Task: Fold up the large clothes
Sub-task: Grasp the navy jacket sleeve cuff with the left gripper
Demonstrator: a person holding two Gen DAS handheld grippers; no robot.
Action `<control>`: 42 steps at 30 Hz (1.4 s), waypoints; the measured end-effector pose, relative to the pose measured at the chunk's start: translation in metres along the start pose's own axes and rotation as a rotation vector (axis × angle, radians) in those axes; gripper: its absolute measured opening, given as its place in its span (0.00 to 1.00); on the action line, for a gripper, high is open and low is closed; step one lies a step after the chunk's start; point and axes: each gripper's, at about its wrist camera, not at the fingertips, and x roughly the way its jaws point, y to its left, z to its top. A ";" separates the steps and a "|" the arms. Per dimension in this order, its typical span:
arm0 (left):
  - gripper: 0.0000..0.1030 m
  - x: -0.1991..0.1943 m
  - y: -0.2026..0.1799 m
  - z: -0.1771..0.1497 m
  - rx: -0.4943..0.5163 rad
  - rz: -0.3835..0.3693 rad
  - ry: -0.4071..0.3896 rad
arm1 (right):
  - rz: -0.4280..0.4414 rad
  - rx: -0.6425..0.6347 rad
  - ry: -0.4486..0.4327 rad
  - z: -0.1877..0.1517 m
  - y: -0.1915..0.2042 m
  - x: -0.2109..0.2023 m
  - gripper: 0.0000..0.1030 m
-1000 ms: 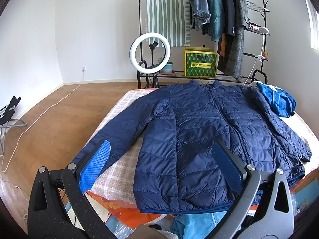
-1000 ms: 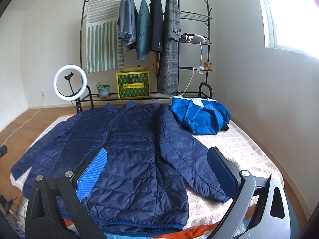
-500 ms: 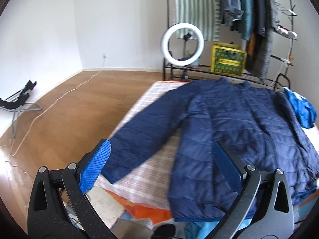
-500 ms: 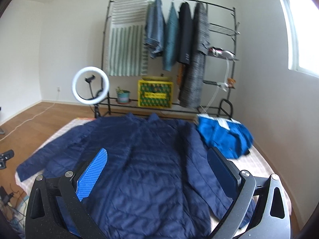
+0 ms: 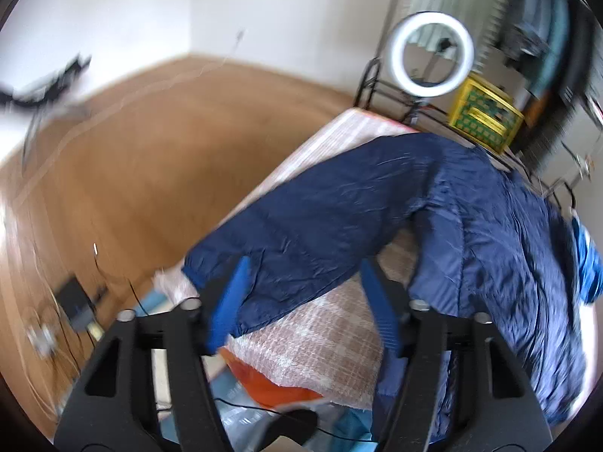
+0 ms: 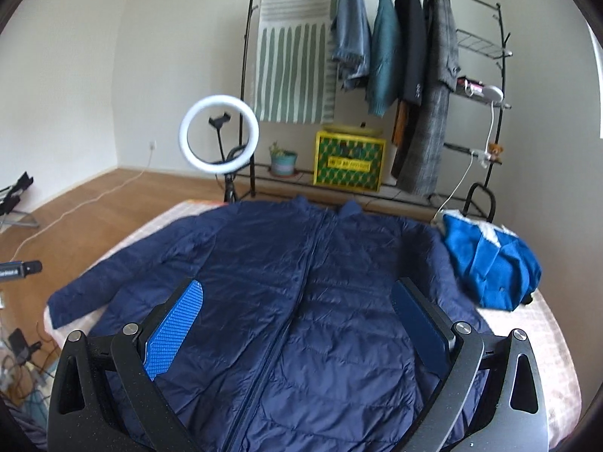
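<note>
A bed with a pale pink-and-white checked cover (image 6: 527, 324) fills the middle of the room, standing on a light brown wooden floor (image 6: 86, 203). Behind it a black metal clothes rack (image 6: 501, 75) holds a white cloth with green stripes (image 6: 294, 60), a faded blue denim jacket (image 6: 350, 37), a teal knitted cardigan (image 6: 384, 52), a black coat (image 6: 410, 49) and a grey checked coat (image 6: 433, 113). On its bottom shelf sit a yellow-and-green patterned box (image 6: 348, 162) and a small teal plant pot (image 6: 283, 162). A lit white ring light on a black stand (image 6: 219, 138) stands just beside the rack. A small brown teddy bear (image 6: 495, 149) perches on a side shelf. A white cable (image 6: 75, 207) trails across the floor.
</note>
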 end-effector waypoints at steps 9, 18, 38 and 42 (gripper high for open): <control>0.47 0.061 0.069 0.004 -0.263 -0.036 0.198 | 0.103 0.081 0.115 -0.009 -0.017 0.019 0.97; 0.47 0.103 0.103 0.000 -0.441 -0.017 0.301 | 0.078 0.062 0.146 -0.023 -0.023 0.019 0.88; 0.06 0.133 0.121 -0.010 -0.530 0.005 0.350 | 0.075 0.105 0.157 -0.031 -0.041 0.013 0.88; 0.02 0.121 0.109 0.003 -0.491 -0.025 0.280 | 0.068 0.107 0.150 -0.031 -0.042 0.013 0.88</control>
